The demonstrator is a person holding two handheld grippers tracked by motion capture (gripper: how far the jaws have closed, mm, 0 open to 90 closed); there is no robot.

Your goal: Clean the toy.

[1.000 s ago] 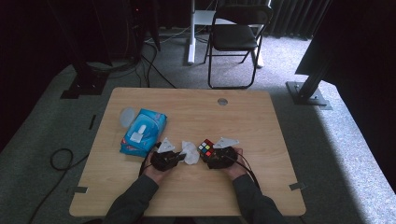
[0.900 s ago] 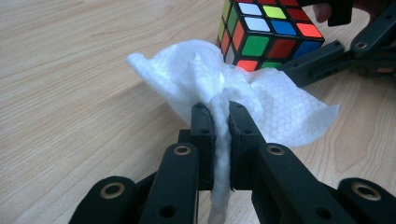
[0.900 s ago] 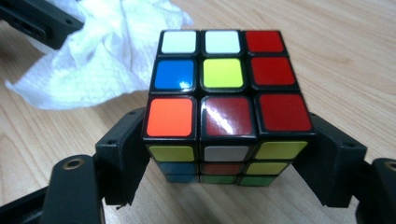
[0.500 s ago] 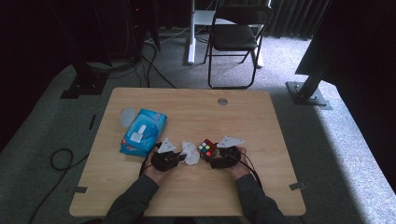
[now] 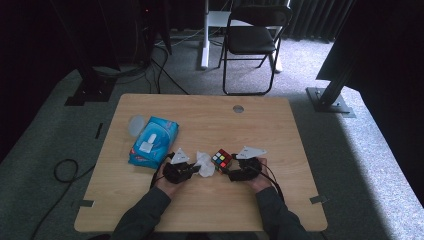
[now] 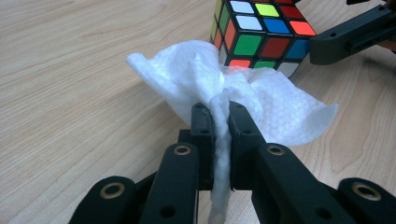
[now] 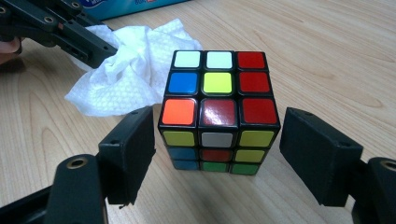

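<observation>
Scrambled cube (image 7: 218, 109) sits between spread right tongs (image 7: 219, 158); left tongs (image 6: 221, 122) pinch white wipe (image 6: 205, 79).

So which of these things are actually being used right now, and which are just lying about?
In use:
- white wipe, pinched in the left hand-held gripper
- puzzle cube, standing between the open jaws of the right hand-held gripper

Lying about:
- blue wipes pack on the table
- folding chair beyond the table
- cables on the floor
</observation>
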